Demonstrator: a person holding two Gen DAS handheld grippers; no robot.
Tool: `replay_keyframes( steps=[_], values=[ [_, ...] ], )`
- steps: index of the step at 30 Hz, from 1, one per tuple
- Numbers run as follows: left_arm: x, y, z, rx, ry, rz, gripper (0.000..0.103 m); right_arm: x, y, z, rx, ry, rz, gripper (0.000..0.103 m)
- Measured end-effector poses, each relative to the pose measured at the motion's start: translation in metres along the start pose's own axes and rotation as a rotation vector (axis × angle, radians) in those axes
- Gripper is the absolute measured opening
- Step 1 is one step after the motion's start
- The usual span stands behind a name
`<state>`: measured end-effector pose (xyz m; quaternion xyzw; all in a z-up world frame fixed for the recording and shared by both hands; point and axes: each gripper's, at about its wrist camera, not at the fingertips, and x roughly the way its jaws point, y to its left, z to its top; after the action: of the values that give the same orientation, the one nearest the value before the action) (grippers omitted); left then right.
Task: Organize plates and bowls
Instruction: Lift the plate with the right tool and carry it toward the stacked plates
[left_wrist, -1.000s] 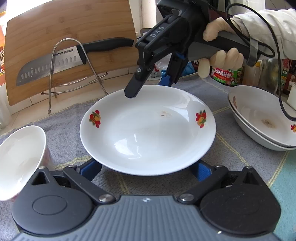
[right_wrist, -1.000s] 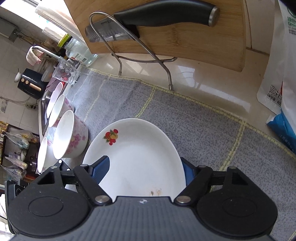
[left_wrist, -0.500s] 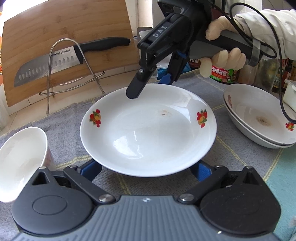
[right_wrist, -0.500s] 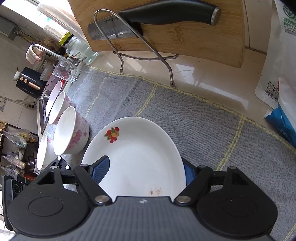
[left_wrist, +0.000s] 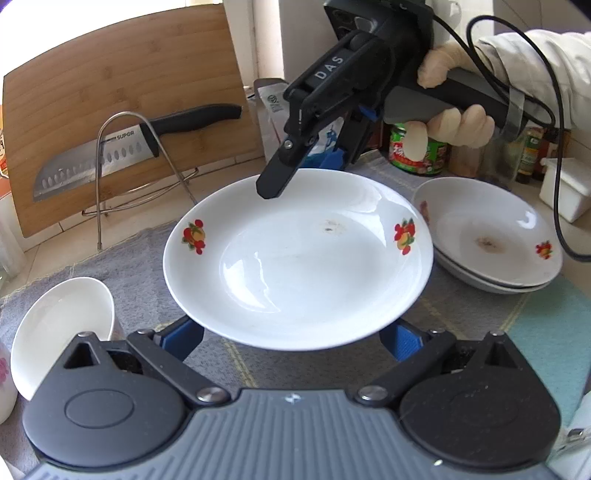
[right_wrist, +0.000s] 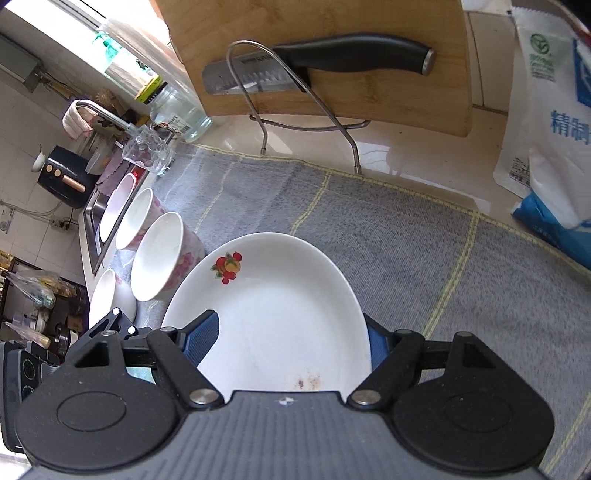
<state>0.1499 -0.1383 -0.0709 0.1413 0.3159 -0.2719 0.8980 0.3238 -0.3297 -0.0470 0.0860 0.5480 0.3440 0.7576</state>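
Left wrist view: the left gripper (left_wrist: 295, 334) is standing spread wide, its blue pads (left_wrist: 402, 338) either side of the near rim of the plate (left_wrist: 295, 266) and below it; whether they touch cannot be told. The plate, white with fruit prints, is riding above the grey mat (left_wrist: 140, 254). A bowl (left_wrist: 62, 328) is sitting near left. At the plate's far rim the right gripper (left_wrist: 295, 173) is pinching it, one black finger over the rim and a blue pad behind. Right of the plate, a stack of two plates (left_wrist: 487, 232) is lying on the mat. Farther back, a knife (left_wrist: 136, 147) is leaning on a wire rack against a cutting board (left_wrist: 122, 77).

Right wrist view: the right gripper (right_wrist: 291, 338) is closing on the plate (right_wrist: 273, 317), with a row of bowls (right_wrist: 159, 254) beyond at left.
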Motion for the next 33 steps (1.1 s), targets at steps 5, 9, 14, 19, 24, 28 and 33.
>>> replay_keyframes(
  steps=[5, 9, 14, 19, 24, 28, 33],
  values=[
    [-0.011, -0.004, 0.001, 0.014, -0.004, -0.020, 0.100, -0.012, 0.007, -0.013, 0.014, -0.027, -0.008, 0.084],
    [-0.021, -0.010, 0.000, 0.032, -0.014, -0.038, 0.100, -0.019, 0.012, -0.023, 0.021, -0.045, -0.020, 0.084],
    [-0.031, -0.017, 0.003, 0.045, -0.030, -0.064, 0.100, -0.030, 0.015, -0.037, 0.043, -0.074, -0.035, 0.084],
    [-0.036, -0.025, 0.003, 0.072, -0.032, -0.093, 0.100, -0.042, 0.018, -0.054, 0.065, -0.101, -0.049, 0.084],
    [-0.037, -0.035, 0.005, 0.109, -0.040, -0.132, 0.100, -0.057, 0.016, -0.074, 0.098, -0.132, -0.075, 0.084],
    [-0.036, -0.045, 0.009, 0.146, -0.046, -0.172, 0.100, -0.072, 0.010, -0.091, 0.135, -0.164, -0.094, 0.084],
    [-0.031, -0.056, 0.015, 0.191, -0.052, -0.229, 0.100, -0.088, 0.002, -0.112, 0.187, -0.206, -0.124, 0.084]
  ],
)
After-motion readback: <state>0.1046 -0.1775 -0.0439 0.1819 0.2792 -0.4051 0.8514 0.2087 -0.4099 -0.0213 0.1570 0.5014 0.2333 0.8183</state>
